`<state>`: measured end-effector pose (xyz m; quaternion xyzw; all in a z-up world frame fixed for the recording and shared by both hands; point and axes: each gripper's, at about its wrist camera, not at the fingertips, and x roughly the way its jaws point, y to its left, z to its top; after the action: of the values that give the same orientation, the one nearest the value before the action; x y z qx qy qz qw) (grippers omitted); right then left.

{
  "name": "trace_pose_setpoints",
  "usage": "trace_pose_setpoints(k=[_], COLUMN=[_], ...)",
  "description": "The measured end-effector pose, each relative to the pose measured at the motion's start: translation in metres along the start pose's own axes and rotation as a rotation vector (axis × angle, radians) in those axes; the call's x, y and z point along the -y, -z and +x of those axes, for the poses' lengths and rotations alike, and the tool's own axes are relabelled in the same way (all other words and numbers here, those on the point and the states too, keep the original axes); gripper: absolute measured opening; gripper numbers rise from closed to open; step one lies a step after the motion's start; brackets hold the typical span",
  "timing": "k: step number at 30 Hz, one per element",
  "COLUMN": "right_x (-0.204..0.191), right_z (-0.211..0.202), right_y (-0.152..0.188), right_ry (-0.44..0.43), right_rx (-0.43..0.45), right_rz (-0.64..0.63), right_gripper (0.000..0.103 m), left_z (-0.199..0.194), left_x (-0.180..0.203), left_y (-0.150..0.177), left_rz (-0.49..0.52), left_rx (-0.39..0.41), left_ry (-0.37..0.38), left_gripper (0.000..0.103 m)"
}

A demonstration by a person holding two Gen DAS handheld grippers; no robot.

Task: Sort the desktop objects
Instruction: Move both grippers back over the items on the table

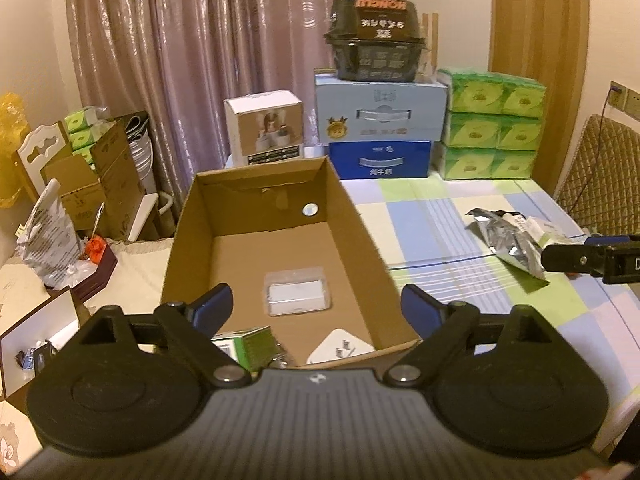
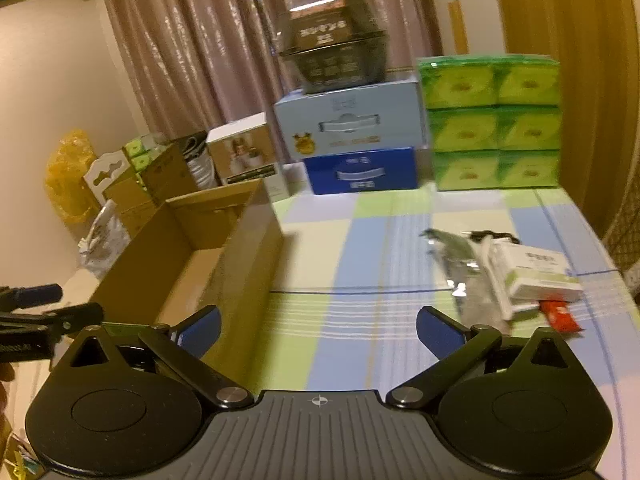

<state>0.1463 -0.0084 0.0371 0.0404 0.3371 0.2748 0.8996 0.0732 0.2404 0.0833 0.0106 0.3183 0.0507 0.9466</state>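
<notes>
Left gripper (image 1: 316, 304) agape, cardboard box (image 1: 362, 236) beneath

Two identical hand-held tools. Left gripper (image 1: 316, 308): ribbed grey housing with a small crosshair mark, two round matte-black discs, black linkage arms on silver pivot screws, triangular cut-outs, blue finger pads (image 1: 214, 305). Right gripper (image 2: 318, 330): same grey ribbed body, black discs, silver screws, blue pads (image 2: 436, 334).
</notes>
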Motion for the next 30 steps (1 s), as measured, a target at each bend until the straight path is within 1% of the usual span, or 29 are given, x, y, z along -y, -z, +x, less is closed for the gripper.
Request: trace_pose_setpoints(k=[2,4,10,16,23,30], right_x=[0.009,0.018,0.052,0.087,0.12,0.149], right_z=[-0.008,-0.016,-0.042,-0.065,-0.087,-0.096], right_y=[0.002,0.003,0.013,0.021,0.016,0.012], right_ry=[0.015,0.028,0.081,0.142,0.188,0.222], right_rx=[0.002,0.006,0.001,-0.004,0.005,0.012], right_rz=[0.0,-0.001,0.011,0.036,0.029,0.031], right_gripper=[0.101,0.101,0.101,0.101,0.101,0.101], left_z=[-0.003,-0.005,-0.011,-0.004,0.007,0.017], left_x=[0.006,0.012,0.038,0.072,0.117,0.154], left_y=[-0.001,-0.002,-0.006,-0.008,-0.013,-0.019], left_rz=[0.006,0.013,0.039,0.071,0.102,0.136], left_rx=[0.004,0.01,0.026,0.023,0.015,0.002], left_ry=[0.007,0.017,0.064,0.118,0.184,0.228], left_gripper=[0.091,0.096,0.102,0.102,0.102,0.102])
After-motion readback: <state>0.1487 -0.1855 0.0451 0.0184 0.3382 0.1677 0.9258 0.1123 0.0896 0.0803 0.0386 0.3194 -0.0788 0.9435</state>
